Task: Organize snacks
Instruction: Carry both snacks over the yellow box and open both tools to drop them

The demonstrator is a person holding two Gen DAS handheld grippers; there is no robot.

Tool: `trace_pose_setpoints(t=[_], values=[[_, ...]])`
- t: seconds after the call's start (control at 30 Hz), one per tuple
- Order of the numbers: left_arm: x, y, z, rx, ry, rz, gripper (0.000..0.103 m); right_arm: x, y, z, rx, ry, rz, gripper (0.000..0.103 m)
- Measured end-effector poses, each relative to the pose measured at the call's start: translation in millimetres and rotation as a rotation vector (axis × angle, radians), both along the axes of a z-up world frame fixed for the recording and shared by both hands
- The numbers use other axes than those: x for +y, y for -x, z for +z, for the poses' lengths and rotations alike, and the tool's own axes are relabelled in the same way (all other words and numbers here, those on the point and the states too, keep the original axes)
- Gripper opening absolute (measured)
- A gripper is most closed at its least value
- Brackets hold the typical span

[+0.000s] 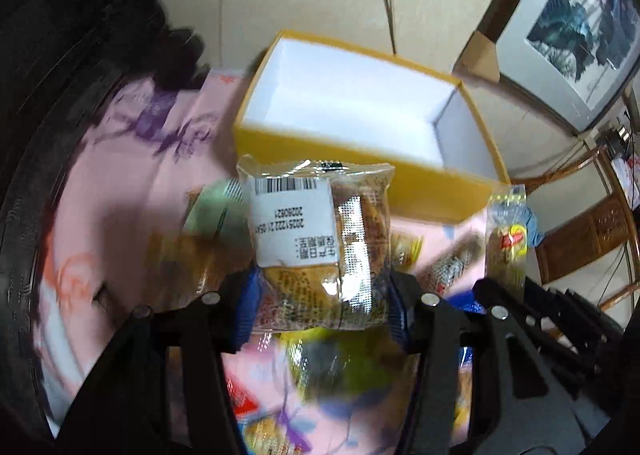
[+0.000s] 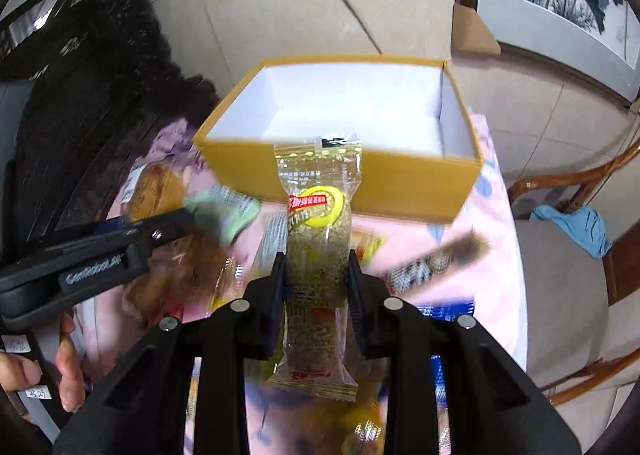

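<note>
Reading "GenRobotAI" in grey letters off the black left tongs [image 2: 176, 221] here, clamped on a clear-wrapped brown pastry packet [image 1: 320, 239] with a white barcode sticker whose print is too fuzzy to make out. Right tongs [image 2: 318, 275] pinch a slim clear bar packet [image 2: 318, 251] of greenish seeds with a yellow-and-red label, held up near the empty yellow cardboard box [image 2: 412, 183]. More blurry snacks lie on the pink floral worktop [image 1: 120, 191].
</note>
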State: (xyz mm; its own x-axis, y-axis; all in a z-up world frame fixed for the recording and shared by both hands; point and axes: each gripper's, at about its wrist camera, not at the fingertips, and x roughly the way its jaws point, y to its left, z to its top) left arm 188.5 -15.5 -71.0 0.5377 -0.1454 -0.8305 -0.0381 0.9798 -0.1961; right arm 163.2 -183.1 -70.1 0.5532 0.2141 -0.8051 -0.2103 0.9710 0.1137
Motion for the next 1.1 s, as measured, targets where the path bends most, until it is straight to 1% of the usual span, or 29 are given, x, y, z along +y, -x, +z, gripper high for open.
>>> trace_pose_setpoints(t=[0.1, 0.13, 0.23, 0.37, 0.5, 0.53, 0.57, 0.6, 0.63, 0.67, 0.7, 0.73, 0.8, 0.87, 0.93, 1.03, 1.1], values=[[-11, -53, 10, -0.01, -0.044, -0.02, 0.054, -1, -46, 17, -0.022, -0.012, -0.006, 0.029], [-13, -68, 12, -0.007, -0.052, -0.025, 0.054, -1, -63, 23, -0.041, -0.009, -0.01, 0.029], [-18, -108, 14, 0.007, -0.07, -0.023, 0.054, -2, -107, 31, -0.059, -0.005, -0.041, 0.029], [-20, -140, 18, 0.011, -0.076, -0.02, 0.054, -4, -142, 33, -0.052, 0.0, -0.064, 0.029], [-24, -154, 22, 0.002, -0.095, -0.031, 0.054, -4, -153, 32, -0.057, 0.016, -0.066, 0.029], [-25, -156, 23, 0.002, -0.099, -0.032, 0.055, -5, -157, 32, -0.056, 0.015, -0.069, 0.029], [-26, -160, 25, 0.0, -0.103, -0.03, 0.058, -6, -160, 33, -0.056, 0.015, -0.074, 0.03], [-26, -162, 26, -0.002, -0.107, -0.025, 0.063, -6, -163, 33, -0.054, 0.017, -0.08, 0.034], [-26, -163, 27, -0.011, -0.116, -0.016, 0.079, -6, -166, 32, -0.049, 0.025, -0.083, 0.039], [-26, -164, 29, -0.022, -0.155, 0.015, 0.089, -6, -169, 31, -0.043, 0.044, -0.087, 0.052], [-24, -165, 33, -0.038, -0.209, 0.053, 0.094, -8, -173, 32, -0.048, 0.069, -0.11, 0.064], [-21, -165, 36, -0.054, -0.212, 0.058, 0.101, -10, -175, 33, -0.054, 0.083, -0.131, 0.065], [-15, -159, 41, -0.073, -0.174, 0.043, 0.101, -19, -173, 37, -0.055, 0.062, -0.137, 0.065], [-11, -152, 44, -0.07, -0.175, 0.033, 0.101, -23, -164, 41, -0.047, 0.061, -0.131, 0.065], [-8, -135, 47, -0.074, -0.174, 0.012, 0.101, -25, -146, 45, -0.046, 0.072, -0.099, 0.065], [0, -98, 46, -0.074, -0.182, -0.012, 0.101, -28, -112, 44, -0.039, 0.084, -0.048, 0.065], [10, -61, 34, -0.061, -0.187, -0.013, 0.101, -33, -76, 32, 0.001, 0.069, -0.003, 0.065]])
